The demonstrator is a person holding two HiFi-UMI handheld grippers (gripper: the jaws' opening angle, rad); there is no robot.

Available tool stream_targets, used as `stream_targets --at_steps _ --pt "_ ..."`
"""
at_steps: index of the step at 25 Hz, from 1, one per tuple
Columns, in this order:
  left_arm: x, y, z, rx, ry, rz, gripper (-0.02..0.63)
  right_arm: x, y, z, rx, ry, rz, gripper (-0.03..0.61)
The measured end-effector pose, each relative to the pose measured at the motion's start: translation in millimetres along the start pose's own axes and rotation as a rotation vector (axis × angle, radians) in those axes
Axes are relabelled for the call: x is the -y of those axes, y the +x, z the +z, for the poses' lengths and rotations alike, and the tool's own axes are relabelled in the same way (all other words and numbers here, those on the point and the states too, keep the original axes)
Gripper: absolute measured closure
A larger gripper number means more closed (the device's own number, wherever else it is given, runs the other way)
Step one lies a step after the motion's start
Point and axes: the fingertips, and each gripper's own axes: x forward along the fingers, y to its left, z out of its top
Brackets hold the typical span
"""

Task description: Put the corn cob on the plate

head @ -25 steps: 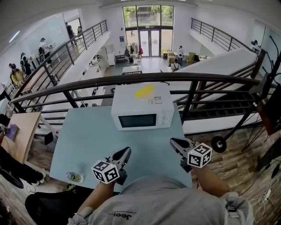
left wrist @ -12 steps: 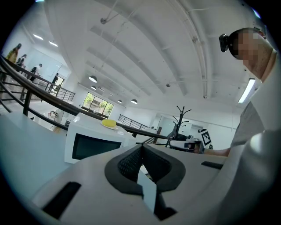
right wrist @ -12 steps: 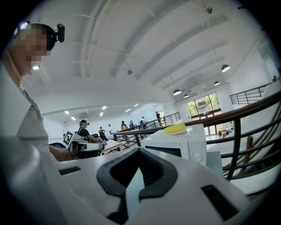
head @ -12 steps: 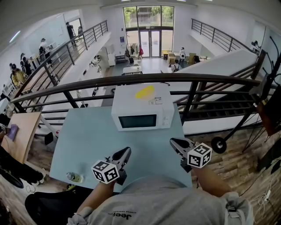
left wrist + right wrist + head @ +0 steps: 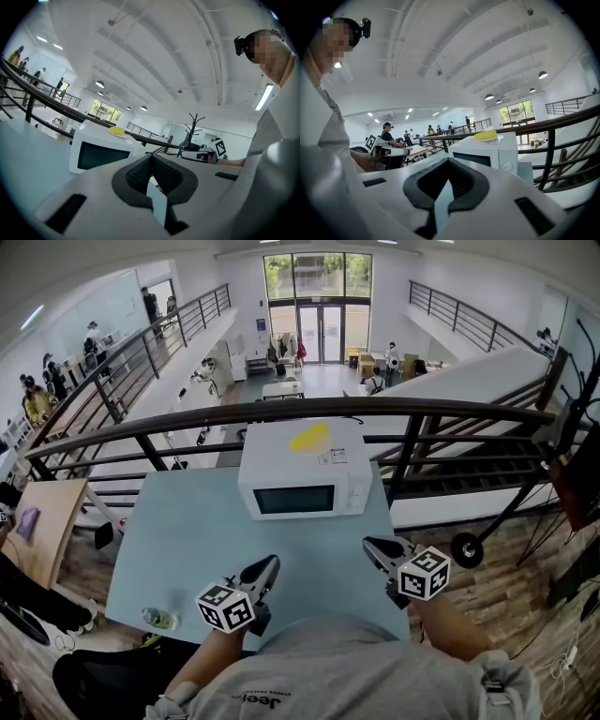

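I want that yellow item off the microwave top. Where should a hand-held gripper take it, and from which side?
Pinch the yellow item across its short width near the middle, coming down from above on the front side of the microwave. It lies low and flat on the top and looks elongated and slanted, so a level approach would probably find little to grip.

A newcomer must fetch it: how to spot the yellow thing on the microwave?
Find the pale blue table by the dark railing; a white microwave stands at its far edge. The yellow thing lies on the microwave's top, the only bright colour there.
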Motion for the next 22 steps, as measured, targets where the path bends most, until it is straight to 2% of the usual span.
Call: stream_targets --at_steps 22 --pt "-4.5 5.6 -4.3 -0.005 -0.01 -0.002 0.595 -0.1 5.8 -3.2 -0.008 -0.009 0.017 0.563"
